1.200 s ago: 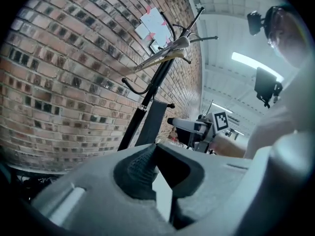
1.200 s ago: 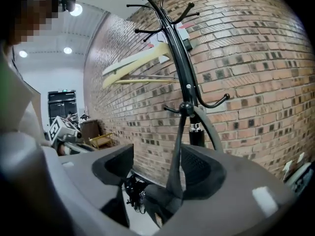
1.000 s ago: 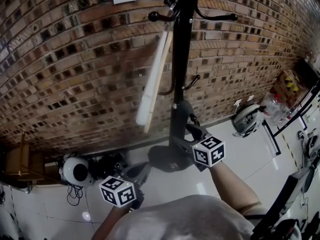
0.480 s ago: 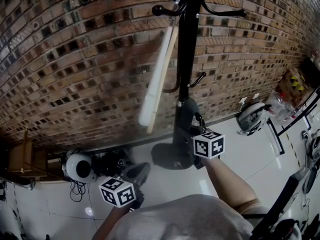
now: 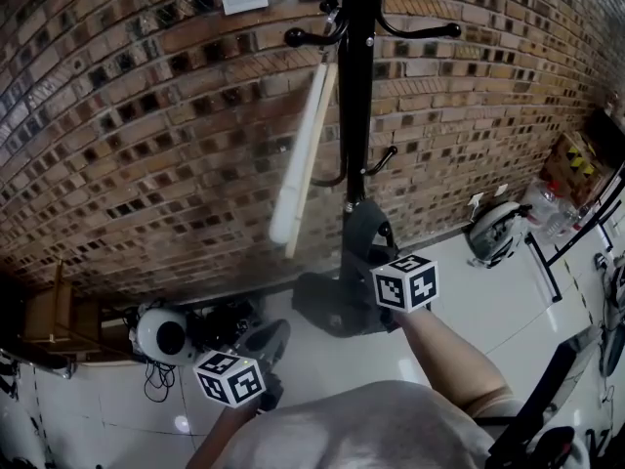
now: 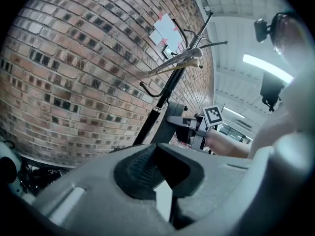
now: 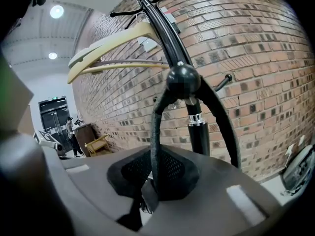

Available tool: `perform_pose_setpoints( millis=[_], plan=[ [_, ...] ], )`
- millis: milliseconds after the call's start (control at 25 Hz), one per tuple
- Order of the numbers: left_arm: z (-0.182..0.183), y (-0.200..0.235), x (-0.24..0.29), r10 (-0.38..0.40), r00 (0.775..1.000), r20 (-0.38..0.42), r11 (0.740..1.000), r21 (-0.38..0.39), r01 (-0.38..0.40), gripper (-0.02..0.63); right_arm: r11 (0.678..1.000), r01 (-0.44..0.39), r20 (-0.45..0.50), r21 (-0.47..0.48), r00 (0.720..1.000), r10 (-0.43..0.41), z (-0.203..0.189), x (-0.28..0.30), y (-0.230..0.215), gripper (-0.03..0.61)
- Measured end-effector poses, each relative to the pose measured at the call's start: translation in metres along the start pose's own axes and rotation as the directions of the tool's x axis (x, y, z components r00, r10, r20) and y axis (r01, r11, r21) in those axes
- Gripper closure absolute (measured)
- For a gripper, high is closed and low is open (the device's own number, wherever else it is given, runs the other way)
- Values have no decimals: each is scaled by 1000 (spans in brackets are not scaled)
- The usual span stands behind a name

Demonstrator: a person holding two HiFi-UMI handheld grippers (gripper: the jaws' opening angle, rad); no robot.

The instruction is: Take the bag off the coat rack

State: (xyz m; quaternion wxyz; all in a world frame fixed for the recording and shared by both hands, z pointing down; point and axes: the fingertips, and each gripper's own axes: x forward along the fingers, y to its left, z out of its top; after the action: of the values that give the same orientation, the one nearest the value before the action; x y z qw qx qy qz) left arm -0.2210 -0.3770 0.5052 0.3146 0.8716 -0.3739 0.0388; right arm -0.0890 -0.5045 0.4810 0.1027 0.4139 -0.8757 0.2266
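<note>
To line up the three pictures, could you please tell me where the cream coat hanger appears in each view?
Head view: the cream coat hanger hangs at upper centre, just left of the pole, slanting down to the left.
Left gripper view: the hanger is at upper centre-right, reaching left from the pole.
Right gripper view: the hanger is at upper left, arching away from the pole.
Shared landmark: the black coat rack pole.

A dark grey bag (image 5: 359, 237) hangs low against the black coat rack (image 5: 357, 86). Its strap (image 7: 155, 132) loops over a ball-tipped hook (image 7: 183, 80).
</note>
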Motion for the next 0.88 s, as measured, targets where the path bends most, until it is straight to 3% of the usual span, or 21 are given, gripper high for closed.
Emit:
perform_pose_setpoints(
  millis=[400,640,880],
  plan=[
    [-6,-35,-20,4,999,48,1000,19,-5,618,994,-106,120,-28,987,108,39,-63,58,557],
    [-28,-79,-37,10,997,72,999,36,-13,618,986,-165,150,-5,975,164,19,-127,82,557],
    [-73,-151,-44,-9,998,67,999,34,7,618,977,-206,124,60,973,197,-33,-209,90,555]
  ],
)
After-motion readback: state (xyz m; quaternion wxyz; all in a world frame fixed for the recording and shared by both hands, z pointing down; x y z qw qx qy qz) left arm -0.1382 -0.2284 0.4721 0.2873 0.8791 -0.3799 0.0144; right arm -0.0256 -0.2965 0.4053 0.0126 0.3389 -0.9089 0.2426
